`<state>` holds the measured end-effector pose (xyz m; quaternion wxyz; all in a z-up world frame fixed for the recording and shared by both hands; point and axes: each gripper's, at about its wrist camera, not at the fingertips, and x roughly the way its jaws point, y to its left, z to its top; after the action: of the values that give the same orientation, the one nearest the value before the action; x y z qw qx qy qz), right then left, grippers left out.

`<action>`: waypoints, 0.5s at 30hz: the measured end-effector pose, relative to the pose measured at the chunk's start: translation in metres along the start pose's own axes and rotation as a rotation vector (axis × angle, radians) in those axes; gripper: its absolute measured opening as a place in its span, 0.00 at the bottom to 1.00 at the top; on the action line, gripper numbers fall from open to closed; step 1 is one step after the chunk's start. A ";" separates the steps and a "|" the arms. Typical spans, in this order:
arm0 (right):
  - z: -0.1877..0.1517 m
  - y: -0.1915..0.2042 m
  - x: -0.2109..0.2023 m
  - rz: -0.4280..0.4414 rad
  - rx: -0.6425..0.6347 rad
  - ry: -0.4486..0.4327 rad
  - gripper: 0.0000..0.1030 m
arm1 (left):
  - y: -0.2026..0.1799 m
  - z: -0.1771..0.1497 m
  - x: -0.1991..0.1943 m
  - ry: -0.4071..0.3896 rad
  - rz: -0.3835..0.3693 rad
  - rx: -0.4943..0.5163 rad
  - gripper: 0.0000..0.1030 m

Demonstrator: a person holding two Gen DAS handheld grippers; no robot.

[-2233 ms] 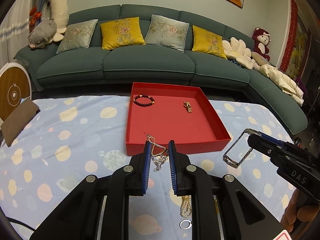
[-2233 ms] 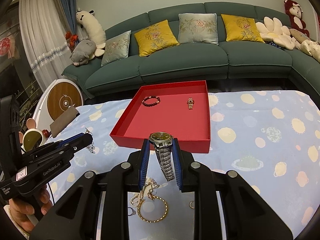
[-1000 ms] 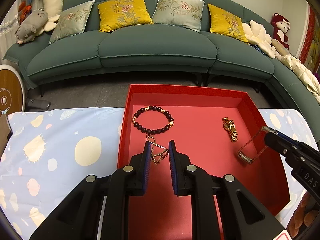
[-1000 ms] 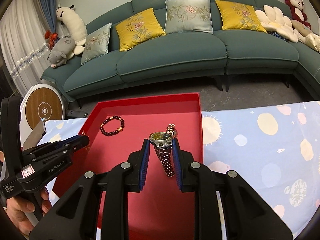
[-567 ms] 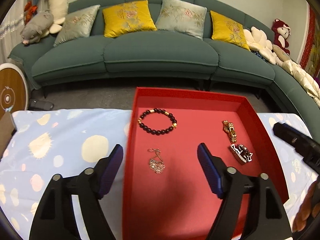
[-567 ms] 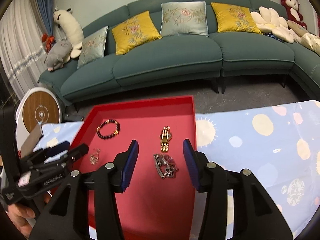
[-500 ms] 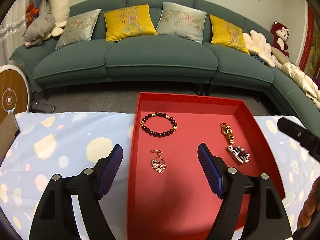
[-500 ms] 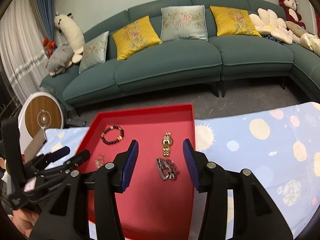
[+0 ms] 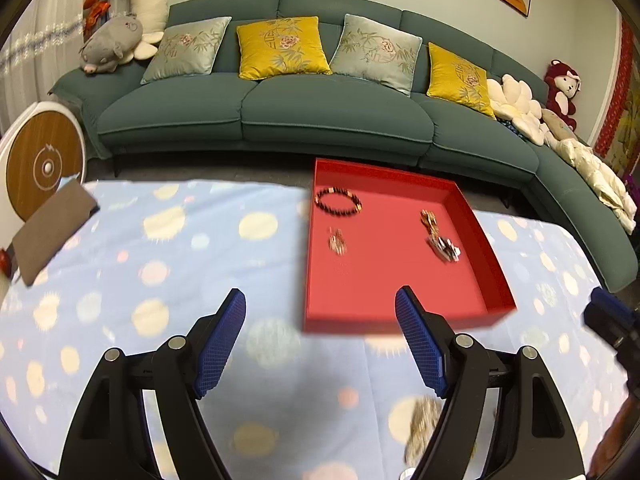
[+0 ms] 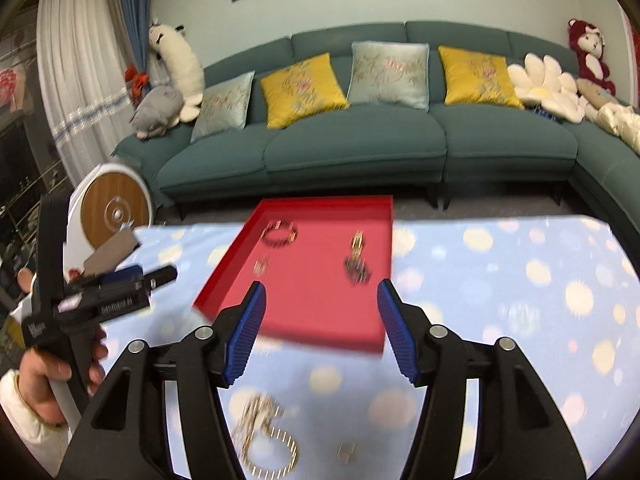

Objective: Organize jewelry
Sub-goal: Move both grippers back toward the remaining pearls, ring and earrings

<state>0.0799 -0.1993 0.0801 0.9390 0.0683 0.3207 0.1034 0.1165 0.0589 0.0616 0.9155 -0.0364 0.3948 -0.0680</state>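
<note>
Though blurred, four pieces in red tray (image 9: 492,272).

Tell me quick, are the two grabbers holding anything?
Left gripper: jaws wide open, holding nothing.
Right gripper: jaws wide open, holding nothing.

Your left wrist cam sits low over the blue spotted cloth (image 9: 192,264), looking forward along its spread fingers (image 9: 219,344) toward the sofa (image 9: 328,116); the red tray (image 9: 400,316) lies ahead and right of centre, near. Your right wrist cam sits a bit further right, also facing the sofa (image 10: 360,152), with the tray (image 10: 316,320) ahead and slightly left between its fingers (image 10: 400,332). Both views share tray, cloth and sofa. Each cam catches the other tool at its edge: right gripper (image 9: 612,316) at far right, left gripper (image 10: 160,274) at far left. Both frames are motion-blurred.
</note>
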 end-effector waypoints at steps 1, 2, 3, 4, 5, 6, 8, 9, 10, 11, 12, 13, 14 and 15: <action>-0.009 0.004 -0.004 0.003 -0.006 0.017 0.54 | -0.001 -0.011 -0.005 0.012 0.001 0.008 0.72; -0.021 0.009 -0.006 0.010 -0.017 0.037 0.54 | -0.003 -0.020 -0.010 0.018 0.005 0.017 0.72; -0.032 0.014 -0.009 0.012 -0.029 0.055 0.54 | -0.005 -0.030 -0.016 0.022 0.008 0.028 0.72; -0.042 0.019 -0.011 0.010 -0.040 0.066 0.51 | -0.006 -0.039 -0.020 0.023 0.011 0.037 0.72; -0.053 0.023 -0.012 0.007 -0.055 0.080 0.49 | -0.007 -0.047 -0.024 0.024 0.014 0.038 0.72; -0.062 0.027 -0.010 0.004 -0.065 0.098 0.45 | -0.006 -0.055 -0.026 0.031 0.010 0.033 0.72; -0.079 0.030 -0.004 0.011 -0.055 0.147 0.41 | -0.004 -0.068 -0.028 0.054 -0.013 -0.004 0.72; -0.088 0.031 -0.001 0.012 -0.048 0.167 0.37 | -0.002 -0.074 -0.027 0.066 -0.025 -0.024 0.72; -0.095 0.033 0.003 0.011 -0.047 0.184 0.36 | -0.001 -0.079 -0.026 0.076 -0.031 -0.038 0.72; -0.101 0.035 0.007 0.005 -0.051 0.197 0.36 | 0.000 -0.084 -0.024 0.089 -0.035 -0.048 0.72; -0.106 0.036 0.011 -0.003 -0.057 0.206 0.34 | 0.000 -0.087 -0.022 0.100 -0.039 -0.047 0.72; -0.112 0.038 0.014 -0.007 -0.064 0.215 0.32 | 0.000 -0.089 -0.020 0.107 -0.040 -0.039 0.72; -0.116 0.038 0.019 -0.016 -0.074 0.229 0.31 | -0.001 -0.090 -0.019 0.106 -0.036 -0.024 0.72; -0.119 0.037 0.023 -0.025 -0.078 0.240 0.30 | -0.002 -0.091 -0.019 0.101 -0.031 -0.013 0.72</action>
<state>0.0187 -0.1501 -0.0200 0.8970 0.0148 0.4275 0.1114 0.0368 0.0592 0.0131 0.8929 -0.0449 0.4405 -0.0814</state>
